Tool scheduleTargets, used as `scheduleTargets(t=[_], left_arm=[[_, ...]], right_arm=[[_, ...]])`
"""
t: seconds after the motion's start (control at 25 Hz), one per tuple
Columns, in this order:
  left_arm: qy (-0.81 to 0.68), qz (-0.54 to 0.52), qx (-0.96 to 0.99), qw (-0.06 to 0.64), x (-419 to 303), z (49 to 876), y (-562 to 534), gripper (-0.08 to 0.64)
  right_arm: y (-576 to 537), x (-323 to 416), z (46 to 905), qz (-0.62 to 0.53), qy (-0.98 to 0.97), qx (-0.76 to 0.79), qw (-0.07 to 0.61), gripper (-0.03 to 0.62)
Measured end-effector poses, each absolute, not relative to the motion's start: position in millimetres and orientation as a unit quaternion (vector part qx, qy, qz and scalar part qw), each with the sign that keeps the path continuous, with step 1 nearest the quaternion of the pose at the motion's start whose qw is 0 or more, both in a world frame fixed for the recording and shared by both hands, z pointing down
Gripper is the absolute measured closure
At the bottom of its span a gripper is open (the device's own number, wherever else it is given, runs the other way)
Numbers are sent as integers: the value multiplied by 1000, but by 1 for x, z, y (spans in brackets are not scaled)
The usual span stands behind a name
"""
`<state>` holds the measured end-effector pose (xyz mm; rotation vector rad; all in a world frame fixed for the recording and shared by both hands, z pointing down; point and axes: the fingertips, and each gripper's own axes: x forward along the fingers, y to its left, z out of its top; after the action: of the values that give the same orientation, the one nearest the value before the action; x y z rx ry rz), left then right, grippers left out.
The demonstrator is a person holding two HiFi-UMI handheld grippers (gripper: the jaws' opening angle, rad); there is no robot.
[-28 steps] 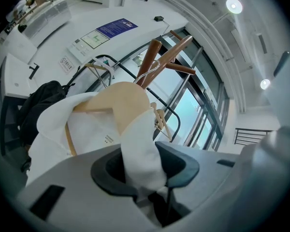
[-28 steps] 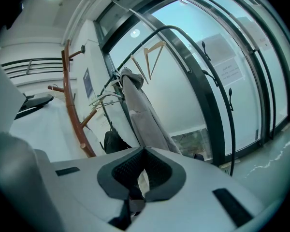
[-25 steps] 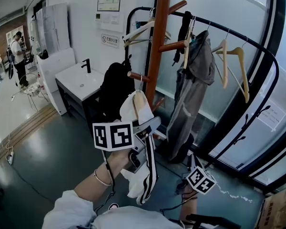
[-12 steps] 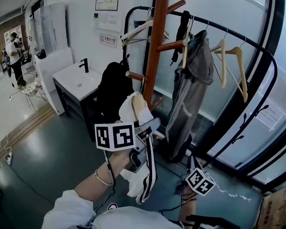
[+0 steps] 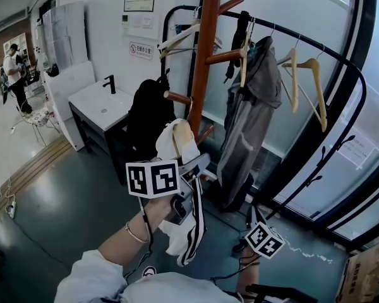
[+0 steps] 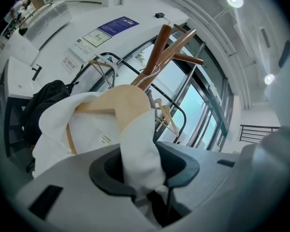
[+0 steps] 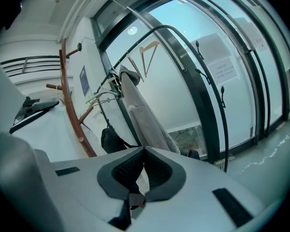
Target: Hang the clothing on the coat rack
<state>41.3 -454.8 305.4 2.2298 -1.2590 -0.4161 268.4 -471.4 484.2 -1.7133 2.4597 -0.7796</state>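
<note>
Head view: L gripper [image 5: 197,167] jaws clamping white garment [image 5: 175,145] on wooden hanger [image 5: 185,135], holding it near coat rack [image 5: 204,55] lower peg. Seating unclear; release pending. R gripper [image 7: 144,151] jaws closed, empty.

Person wears a pale, white-grey top [image 5: 177,290], its sleeve [image 5: 91,281] ending short of a thin bracelet [image 5: 133,235]. The left tongs [image 6: 145,166] and right tongs [image 7: 144,170] are light grey plastic with dark pads [image 7: 127,169], dimpled on the right pair. Each carries a white cube with black square markers: left cube [image 5: 153,178], right cube [image 5: 264,239]. A black cable [image 5: 143,231] hangs beside the left wrist.
</note>
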Motion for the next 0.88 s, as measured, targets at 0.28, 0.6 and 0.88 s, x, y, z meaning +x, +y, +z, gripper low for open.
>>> scheduleTargets(t=[0.28, 0.6, 0.88], left_arm=[[-467, -151, 834, 254, 42, 307, -449, 365], [-493, -157, 820, 245, 34, 318, -438, 344], [-505, -162, 817, 226, 34, 318, -423, 342]], right_arm=[[-465, 266, 491, -256, 795, -550, 10, 569], [-462, 258, 495, -258, 807, -532, 0, 569], [-462, 246, 495, -257, 824, -506, -7, 569]])
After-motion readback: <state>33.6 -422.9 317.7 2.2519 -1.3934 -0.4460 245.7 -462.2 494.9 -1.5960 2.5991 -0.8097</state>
